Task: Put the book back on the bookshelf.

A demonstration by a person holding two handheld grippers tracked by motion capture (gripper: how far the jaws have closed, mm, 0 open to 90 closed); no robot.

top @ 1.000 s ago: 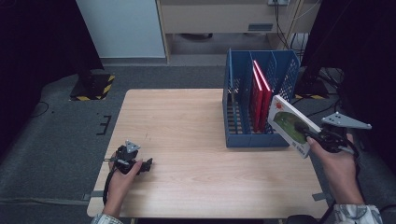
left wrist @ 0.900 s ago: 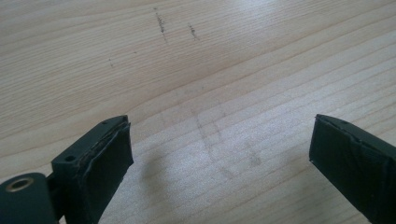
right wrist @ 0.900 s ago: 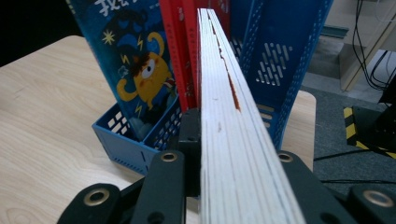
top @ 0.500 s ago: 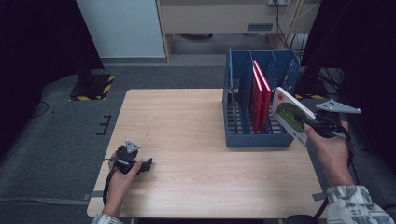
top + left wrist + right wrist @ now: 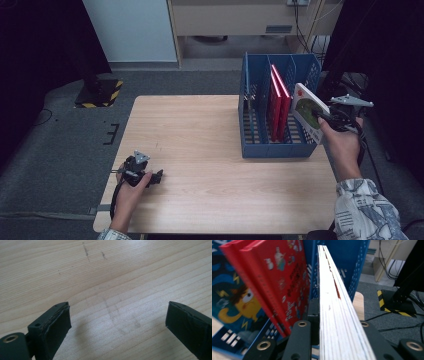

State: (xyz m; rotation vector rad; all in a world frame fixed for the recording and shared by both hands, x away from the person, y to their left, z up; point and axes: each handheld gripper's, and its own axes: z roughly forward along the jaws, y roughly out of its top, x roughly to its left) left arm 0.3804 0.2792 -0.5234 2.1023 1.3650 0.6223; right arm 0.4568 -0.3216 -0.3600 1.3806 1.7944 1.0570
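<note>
At the lower left of the high view, your left gripper (image 5: 159,176) rests on the table (image 5: 200,140), near its front left corner, with your left hand (image 5: 131,181) wrapped round the body. In the left gripper view its jaws stand wide apart, released, with bare wood between them and nothing touching either pad (image 5: 58,323). A few faint pencil-like marks (image 5: 86,251) cross the wood grain at the top of that view.

Right of centre in the high view, the blue rack (image 5: 272,107) stands at the table's far right corner. Two red books (image 5: 278,100) stand upright in its middle slots, leaning slightly.

At the right edge of the high view, your right gripper (image 5: 320,116) is clenched on a white book (image 5: 308,112) with a green round picture on its cover. You hold that book in the air, tilted, just beside the rack's right wall and above the table's right edge. Whether it touches the rack I cannot tell. Your right hand (image 5: 342,142) sits below it, the patterned sleeve (image 5: 367,210) at the lower right.

In the right gripper view the book's page edge (image 5: 334,305) runs up the middle between the two jaws, both pressed against it. The red books (image 5: 274,277) fill the left, with blue rack mesh (image 5: 357,272) behind.
</note>
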